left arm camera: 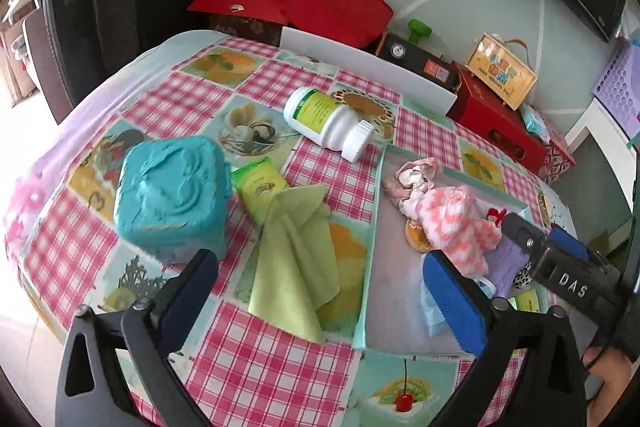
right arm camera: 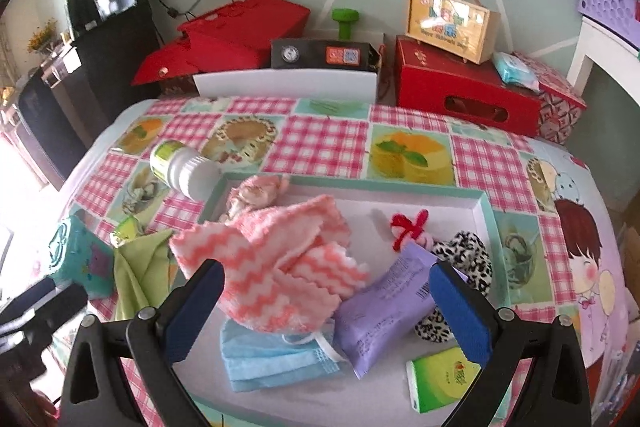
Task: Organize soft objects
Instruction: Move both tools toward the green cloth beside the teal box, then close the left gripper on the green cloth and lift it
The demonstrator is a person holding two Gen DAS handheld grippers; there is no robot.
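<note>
Since the green cloth (left arm camera: 294, 251) is the one soft thing I can see outside the tray, that's my guess for the next pick. It lies crumpled on the counter (left arm camera: 256, 371) just left of the tray (left arm camera: 370, 251), partly draped over a green tissue pack (left arm camera: 258, 185). Looks light and floppy, so it'll sag and trail once lifted; I'd pinch a raised fold near the middle instead of chasing a flat edge.

Left gripper (left arm camera: 320, 291) hovers over the cloth, jaws spread wide, nothing in them. Right gripper (right arm camera: 328, 311) hangs over the tray, jaws also spread and empty.

Count in the tray, as far as I can tell: one pink zigzag towel (right arm camera: 280, 267), one pale pink fabric bundle (right arm camera: 256, 195), one blue face mask (right arm camera: 276, 359), one purple packet (right arm camera: 384, 311), one spotted black-and-white fabric piece (right arm camera: 468, 255), one red bow thing (right arm camera: 408, 227), and a second green tissue pack (right arm camera: 440, 379). There's also something orange under the towel, can't make it out.

Out on the counter: one teal box (left arm camera: 172, 203) and one white bottle (left arm camera: 328, 123) on its side, both hard, so I'd leave them.
</note>
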